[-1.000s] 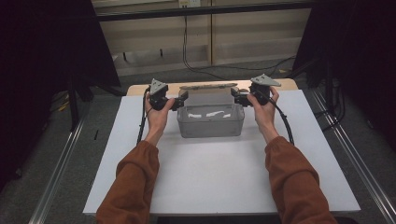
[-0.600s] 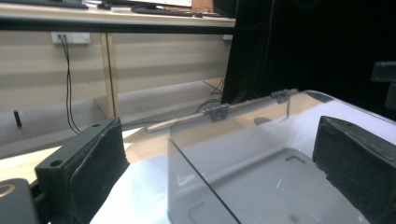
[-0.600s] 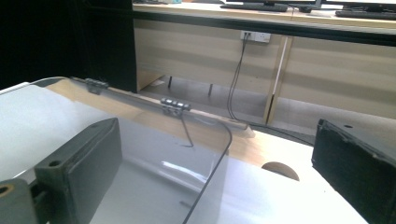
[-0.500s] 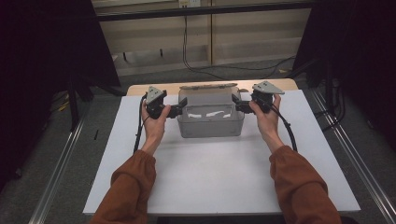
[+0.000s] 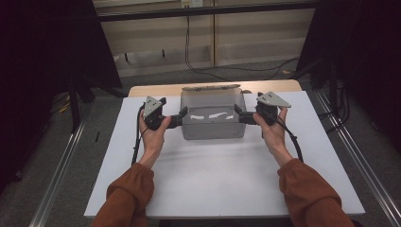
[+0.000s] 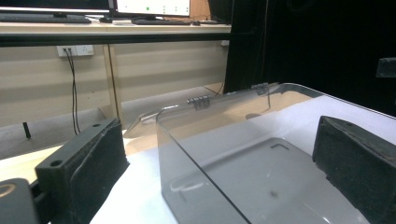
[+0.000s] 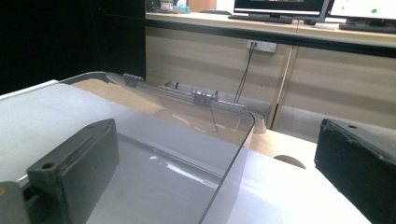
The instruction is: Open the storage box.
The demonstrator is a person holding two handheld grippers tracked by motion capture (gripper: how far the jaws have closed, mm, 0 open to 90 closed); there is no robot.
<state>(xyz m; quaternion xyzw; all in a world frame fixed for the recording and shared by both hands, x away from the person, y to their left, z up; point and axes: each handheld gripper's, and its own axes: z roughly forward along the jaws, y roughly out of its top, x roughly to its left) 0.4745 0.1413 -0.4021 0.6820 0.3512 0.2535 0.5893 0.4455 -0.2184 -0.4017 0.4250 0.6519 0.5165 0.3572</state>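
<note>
On the white desk (image 5: 213,175), toward its far edge and midway between the side edges, sits a clear plastic box (image 5: 213,120) with its hinged lid (image 5: 211,87) folded back behind it over the far edge. The left gripper (image 5: 182,117) is at the box's left wall; in the left gripper view its jaws stand apart, one outside the wall and one inside the box (image 6: 243,163), the wall running between them without either pad seen pressing it. The right gripper (image 5: 239,115) is at the box's right wall, likewise with jaws spread, straddling that wall in the right gripper view: one jaw inside the box (image 7: 177,154), the other outside over the desk. Both grippers are level with the rim, pointing inward toward each other.
</note>
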